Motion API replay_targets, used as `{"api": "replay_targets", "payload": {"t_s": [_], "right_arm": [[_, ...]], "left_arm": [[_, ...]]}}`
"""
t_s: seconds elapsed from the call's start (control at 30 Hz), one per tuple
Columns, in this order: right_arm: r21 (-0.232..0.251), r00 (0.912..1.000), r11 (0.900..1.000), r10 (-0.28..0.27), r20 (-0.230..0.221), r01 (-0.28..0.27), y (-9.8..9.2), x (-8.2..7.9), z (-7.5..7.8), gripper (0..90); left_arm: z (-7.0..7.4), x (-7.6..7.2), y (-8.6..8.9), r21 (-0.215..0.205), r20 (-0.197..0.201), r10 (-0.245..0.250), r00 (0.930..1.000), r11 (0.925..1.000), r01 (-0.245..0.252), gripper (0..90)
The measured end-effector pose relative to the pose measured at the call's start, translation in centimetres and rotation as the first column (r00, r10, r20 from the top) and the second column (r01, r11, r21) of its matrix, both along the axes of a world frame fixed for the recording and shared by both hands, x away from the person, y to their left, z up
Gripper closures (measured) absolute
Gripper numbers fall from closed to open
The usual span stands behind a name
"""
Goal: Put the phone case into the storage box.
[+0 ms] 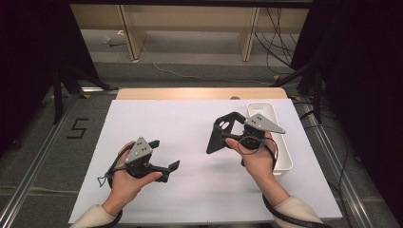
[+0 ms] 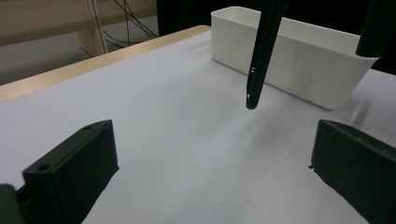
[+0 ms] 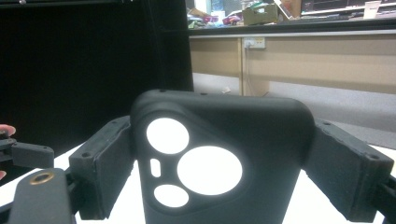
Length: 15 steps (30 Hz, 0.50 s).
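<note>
A black phone case (image 1: 219, 134) with round camera cut-outs hangs above the white table sheet (image 1: 190, 123), right of centre. My right gripper (image 1: 234, 131) is shut on it. In the right gripper view the case (image 3: 261, 130) stands upright between the two jaws, which press on its sides around the right gripper (image 3: 224, 156). My left gripper (image 1: 166, 154) is held low at the left of the sheet, open and holding nothing. In the left gripper view its jaws stand wide apart around the left gripper (image 2: 212, 140), and the case (image 2: 259, 56) hangs edge-on ahead.
A long white bin (image 1: 286, 151) stands at the right edge of the sheet, right beside the right hand; it is also in the left gripper view (image 2: 299, 60). The table's wooden far edge (image 1: 199, 93) lies beyond, then floor with cables and shelving.
</note>
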State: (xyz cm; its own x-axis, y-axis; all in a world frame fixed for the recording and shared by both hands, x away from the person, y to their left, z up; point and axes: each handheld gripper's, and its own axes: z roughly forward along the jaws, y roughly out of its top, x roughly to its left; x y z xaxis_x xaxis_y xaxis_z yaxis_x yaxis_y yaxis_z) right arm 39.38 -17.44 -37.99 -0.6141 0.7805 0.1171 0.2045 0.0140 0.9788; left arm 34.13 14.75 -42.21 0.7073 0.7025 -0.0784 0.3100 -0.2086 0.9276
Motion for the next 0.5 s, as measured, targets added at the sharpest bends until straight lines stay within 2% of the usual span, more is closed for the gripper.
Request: {"api": "replay_targets", "payload": {"t_s": [0.5], "right_arm": [[0.005, 1.0000, 1.000, -0.007, 0.003, 0.007, -0.29, 0.09, 0.18, 14.8]], "left_arm": [[-0.06, 0.02, -0.03, 0.000, 0.001, -0.001, 1.0000, 1.0000, 0.001, 0.0]]}}
